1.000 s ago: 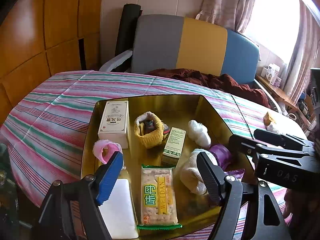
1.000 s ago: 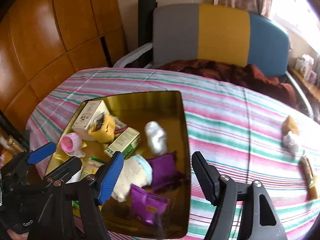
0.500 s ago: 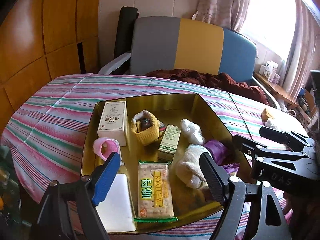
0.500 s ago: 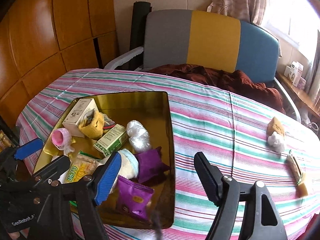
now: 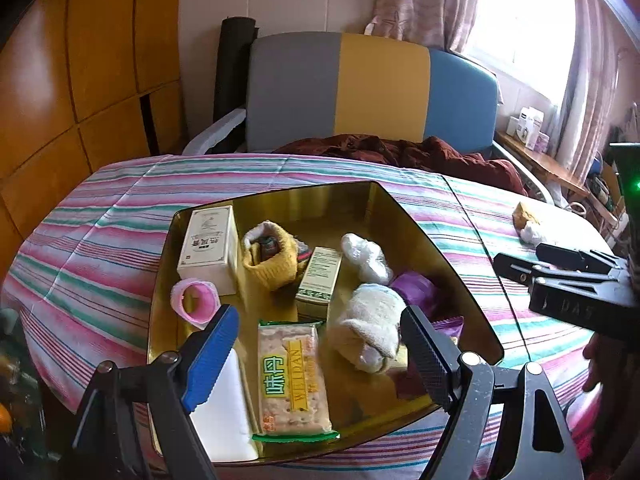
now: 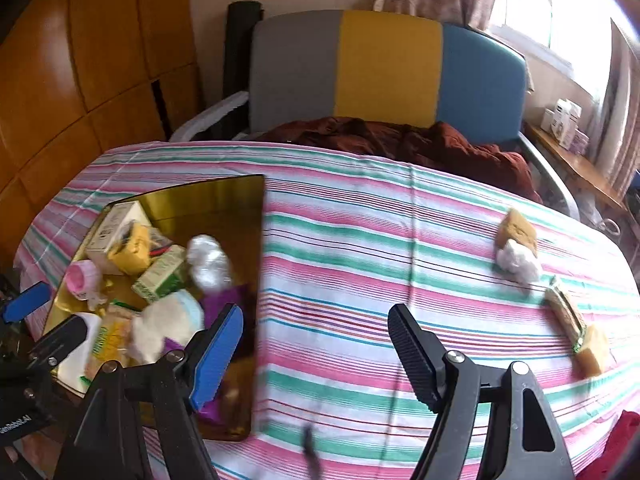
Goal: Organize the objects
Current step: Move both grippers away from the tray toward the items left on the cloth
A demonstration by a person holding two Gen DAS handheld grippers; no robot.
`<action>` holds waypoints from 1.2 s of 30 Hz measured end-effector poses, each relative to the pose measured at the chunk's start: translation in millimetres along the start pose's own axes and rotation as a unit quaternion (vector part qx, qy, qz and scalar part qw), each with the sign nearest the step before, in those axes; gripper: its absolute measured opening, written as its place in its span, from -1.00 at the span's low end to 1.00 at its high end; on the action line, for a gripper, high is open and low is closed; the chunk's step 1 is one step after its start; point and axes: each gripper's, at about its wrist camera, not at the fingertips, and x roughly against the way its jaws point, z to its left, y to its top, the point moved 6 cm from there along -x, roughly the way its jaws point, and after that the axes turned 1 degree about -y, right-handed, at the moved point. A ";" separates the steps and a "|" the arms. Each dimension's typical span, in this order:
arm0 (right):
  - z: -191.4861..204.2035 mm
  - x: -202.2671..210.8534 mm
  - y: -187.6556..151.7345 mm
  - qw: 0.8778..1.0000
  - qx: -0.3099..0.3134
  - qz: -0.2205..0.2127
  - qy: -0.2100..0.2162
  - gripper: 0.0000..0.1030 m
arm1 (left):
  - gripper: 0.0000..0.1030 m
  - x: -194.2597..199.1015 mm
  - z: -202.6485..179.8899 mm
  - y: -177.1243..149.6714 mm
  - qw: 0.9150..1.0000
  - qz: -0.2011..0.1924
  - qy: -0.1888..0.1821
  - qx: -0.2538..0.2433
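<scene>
While both grippers, left gripper (image 5: 316, 354) and right gripper (image 6: 316, 350), were held wide and empty, having just been opening, the crowded gold tray (image 6: 256, 208) was bordered by bare striped tablecloth (image 6: 360, 240); a sponge (image 6: 516, 230) was left near the far edge.

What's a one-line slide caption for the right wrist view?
Open right gripper over the striped tablecloth, gold tray of sorted items to its left, a few leftovers still loose at right.

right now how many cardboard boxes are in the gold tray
2: a white box at the tray's far left, and a green-and-white box mid-tray beside the yellow sock. Others may be hidden.
</scene>
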 end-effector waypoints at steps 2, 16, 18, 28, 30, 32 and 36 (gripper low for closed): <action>-14.2 -0.4 -0.7 1.000 -0.009 0.003 -0.008 0.48 | 0.62 -0.1 -4.1 0.8 1.000 0.000 -0.002 -0.006; -139.0 12.3 0.7 0.991 -0.114 0.010 -0.063 0.48 | 0.62 -8.1 -37.5 5.5 0.999 0.009 -0.025 -0.046; -161.7 13.8 -1.3 0.988 -0.136 0.011 -0.073 0.48 | 0.62 -9.7 -43.9 6.4 0.998 0.010 -0.032 -0.053; -300.3 25.2 -33.8 0.938 -0.319 -0.002 -0.137 0.48 | 0.62 -19.2 -93.7 17.9 0.992 0.016 -0.077 -0.100; -321.7 28.0 -47.8 0.920 -0.369 -0.008 -0.135 0.49 | 0.62 -21.4 -108.5 20.7 0.989 0.018 -0.089 -0.115; -337.7 28.6 -61.9 0.899 -0.423 -0.009 -0.117 0.48 | 0.62 -25.8 -125.9 23.0 0.986 0.023 -0.102 -0.128; -357.3 34.6 -81.4 0.864 -0.494 -0.022 -0.092 0.49 | 0.62 -38.2 -163.8 29.3 0.979 0.038 -0.133 -0.147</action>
